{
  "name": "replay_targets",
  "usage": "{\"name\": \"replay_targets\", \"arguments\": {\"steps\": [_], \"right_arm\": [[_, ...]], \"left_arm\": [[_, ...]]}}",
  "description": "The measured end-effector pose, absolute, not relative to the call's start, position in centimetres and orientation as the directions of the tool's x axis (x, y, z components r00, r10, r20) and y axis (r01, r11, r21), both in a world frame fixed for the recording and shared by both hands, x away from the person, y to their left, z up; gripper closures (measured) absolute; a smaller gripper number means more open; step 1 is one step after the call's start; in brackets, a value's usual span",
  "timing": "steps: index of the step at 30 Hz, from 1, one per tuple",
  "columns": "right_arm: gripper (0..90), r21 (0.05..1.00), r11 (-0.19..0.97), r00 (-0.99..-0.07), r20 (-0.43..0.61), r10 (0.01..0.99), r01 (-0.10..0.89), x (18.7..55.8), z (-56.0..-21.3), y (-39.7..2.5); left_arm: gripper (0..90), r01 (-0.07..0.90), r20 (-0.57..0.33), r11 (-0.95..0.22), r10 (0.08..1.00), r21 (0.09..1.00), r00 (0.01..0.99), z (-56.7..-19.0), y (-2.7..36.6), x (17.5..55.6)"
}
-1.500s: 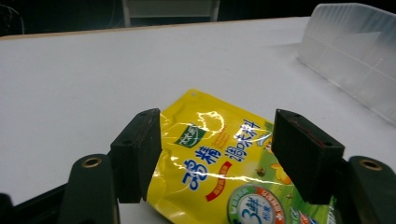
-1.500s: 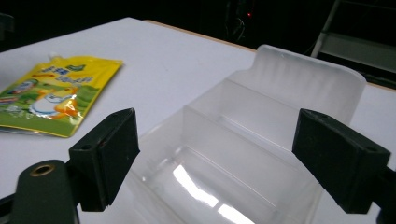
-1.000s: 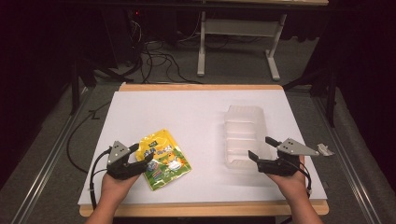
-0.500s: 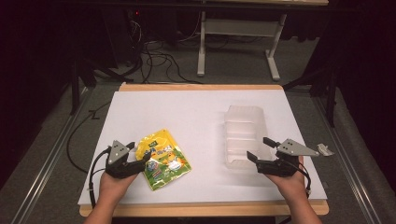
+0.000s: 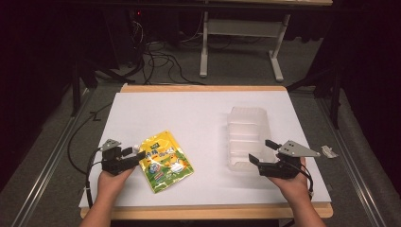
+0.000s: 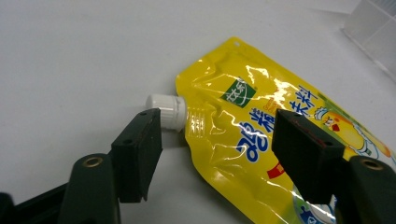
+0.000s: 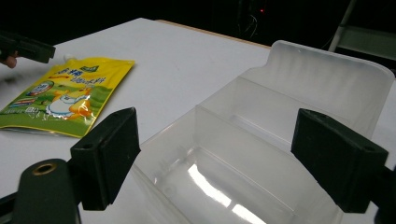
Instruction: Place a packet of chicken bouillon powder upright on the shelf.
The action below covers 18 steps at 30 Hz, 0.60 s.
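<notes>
A yellow spouted pouch with a white cap lies flat on the white table, front left. My left gripper is open at the pouch's left edge. In the left gripper view its jaws stand on either side of the spout corner of the pouch, gripping nothing. A clear plastic divided tray stands at the right. My right gripper is open at the tray's near end. Its jaws in the right gripper view frame the tray without touching it.
A small crumpled scrap lies near the table's right edge. The tabletop has wooden strips at front and back. A desk frame and cables are on the floor beyond the far edge. The pouch also lies left of the tray.
My left gripper has edged slightly to the left along the pouch's edge. Pouch, tray and right gripper are where they were.
</notes>
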State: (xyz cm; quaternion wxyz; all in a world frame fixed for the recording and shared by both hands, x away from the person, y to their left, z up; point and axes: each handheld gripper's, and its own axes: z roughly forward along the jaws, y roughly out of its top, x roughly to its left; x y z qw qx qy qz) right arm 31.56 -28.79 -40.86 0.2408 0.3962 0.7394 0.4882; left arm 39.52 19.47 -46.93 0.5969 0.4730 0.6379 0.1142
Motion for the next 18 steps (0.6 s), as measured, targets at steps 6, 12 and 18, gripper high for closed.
{"name": "replay_targets", "arguments": {"steps": [6,12,18], "right_arm": [[16.1,0.909,0.215,-0.571,0.031,0.820,0.358,31.6,-41.0,-28.6],[16.4,0.906,0.222,-0.574,0.029,0.819,0.361,31.7,-41.1,-28.5],[16.8,0.905,0.220,-0.573,0.030,0.819,0.363,31.7,-41.1,-28.5]], "left_arm": [[38.6,0.502,-0.703,0.572,0.702,0.649,0.110,-47.4,20.0,40.1],[42.7,0.550,-0.766,0.620,0.641,0.559,0.056,-47.7,20.6,40.4],[46.8,0.574,-0.778,0.624,0.627,0.530,0.036,-48.0,20.6,40.7]]}}
